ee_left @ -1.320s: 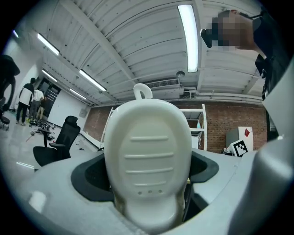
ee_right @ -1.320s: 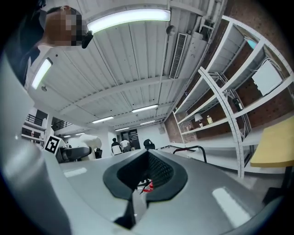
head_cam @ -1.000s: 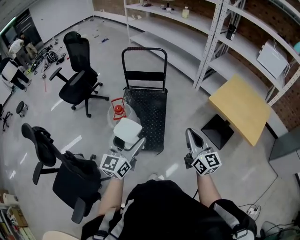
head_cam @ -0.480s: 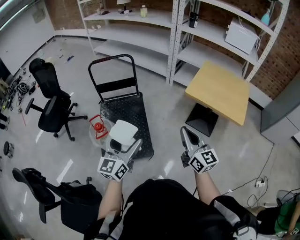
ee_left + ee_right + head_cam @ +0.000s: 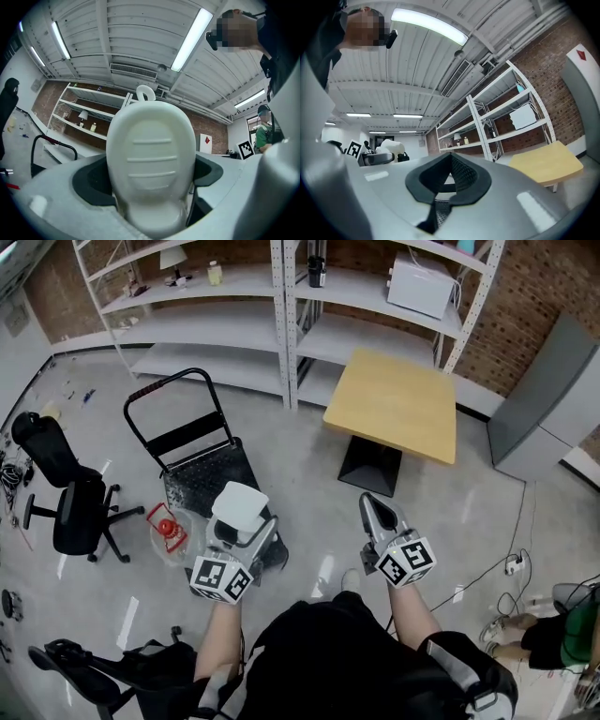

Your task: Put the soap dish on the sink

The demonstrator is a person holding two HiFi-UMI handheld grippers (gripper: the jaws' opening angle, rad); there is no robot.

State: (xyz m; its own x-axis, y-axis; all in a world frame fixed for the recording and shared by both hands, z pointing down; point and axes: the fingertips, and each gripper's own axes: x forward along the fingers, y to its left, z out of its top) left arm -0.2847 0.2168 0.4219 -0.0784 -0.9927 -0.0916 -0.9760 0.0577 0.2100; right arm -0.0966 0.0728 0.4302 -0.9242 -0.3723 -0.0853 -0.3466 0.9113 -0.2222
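Observation:
A white soap dish (image 5: 240, 504) sits clamped in my left gripper (image 5: 239, 526), held in front of the person above the floor. In the left gripper view the soap dish (image 5: 151, 164) fills the middle, ribbed face toward the camera, with the jaws pressed on its lower end. My right gripper (image 5: 373, 515) is held level with the left one, jaws together and nothing between them; the right gripper view shows its dark pads (image 5: 449, 180) touching. No sink is visible in any view.
A black platform trolley (image 5: 202, 470) stands just beyond the left gripper. A red lantern in a clear bowl (image 5: 167, 530) and a black office chair (image 5: 66, 502) are to the left. A yellow table (image 5: 394, 407) stands ahead right, metal shelving (image 5: 281, 296) behind, a grey cabinet (image 5: 544, 413) far right.
The person has turned right: trolley and chairs have slid left in the head view, the yellow table has come to the middle. Both grippers keep their pose; the dish stays held.

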